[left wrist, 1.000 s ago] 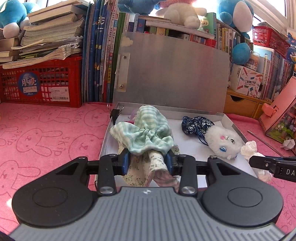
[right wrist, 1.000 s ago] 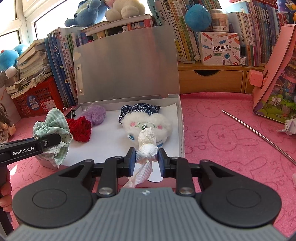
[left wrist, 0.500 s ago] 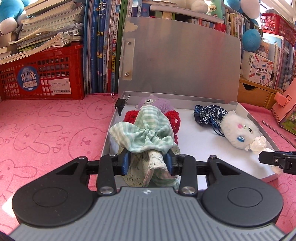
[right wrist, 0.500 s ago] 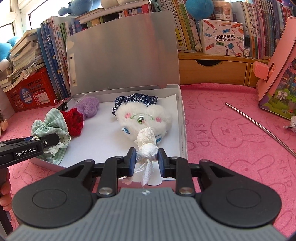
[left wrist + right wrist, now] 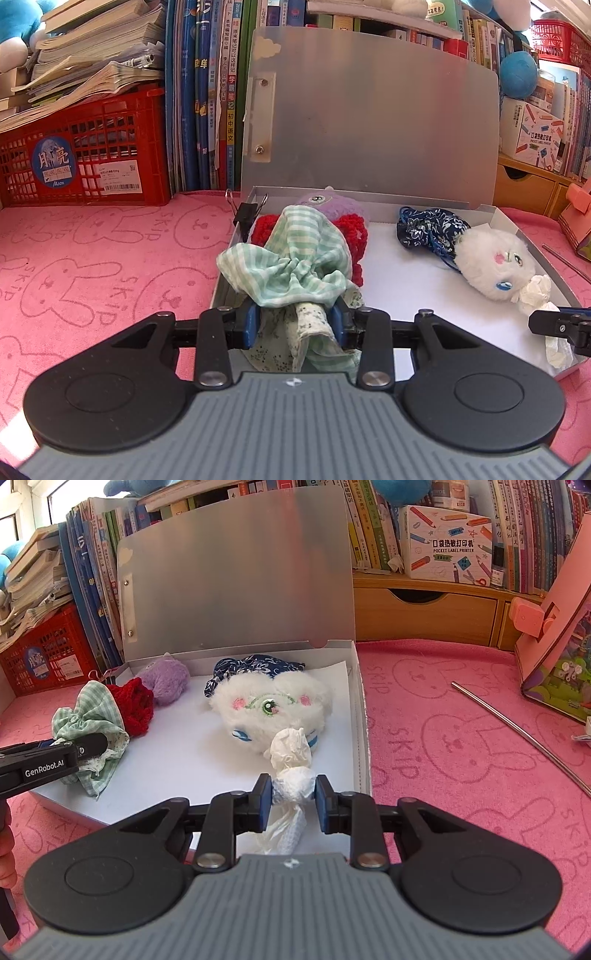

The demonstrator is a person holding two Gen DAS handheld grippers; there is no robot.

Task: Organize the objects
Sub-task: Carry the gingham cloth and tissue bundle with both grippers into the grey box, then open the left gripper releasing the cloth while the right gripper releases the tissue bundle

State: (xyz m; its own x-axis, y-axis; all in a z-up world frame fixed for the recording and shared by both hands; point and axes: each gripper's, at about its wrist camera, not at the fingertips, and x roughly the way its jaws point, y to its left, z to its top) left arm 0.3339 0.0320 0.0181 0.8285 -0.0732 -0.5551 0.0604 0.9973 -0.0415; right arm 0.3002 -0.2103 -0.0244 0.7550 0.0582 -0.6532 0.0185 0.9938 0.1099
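My left gripper (image 5: 294, 320) is shut on a bunched green checked cloth (image 5: 295, 266), held over the near left corner of the open metal box (image 5: 543, 247). Seen from the right wrist, that cloth (image 5: 88, 720) hangs from the left gripper (image 5: 79, 749) at the box's left edge. A knotted white tissue wad (image 5: 291, 771) sits clamped in my right gripper (image 5: 293, 797), which is shut on it just above the box's (image 5: 364, 709) near right edge. Inside lie a red crochet piece (image 5: 135, 705), a purple plush (image 5: 166, 677), a blue patterned pouch (image 5: 255, 664) and a white fluffy plush (image 5: 273, 709).
The box lid (image 5: 369, 129) stands upright at the back. A red crate (image 5: 85, 155) with stacked books is at back left, and upright books (image 5: 207, 92) behind. A black binder clip (image 5: 245, 216) grips the box's left wall. A metal rod (image 5: 517, 734) and a pink toy box (image 5: 554, 646) lie right.
Both grippers have moved forward and lower over the box with their loads still held. The red crochet and purple plush have come into sight behind the checked cloth.
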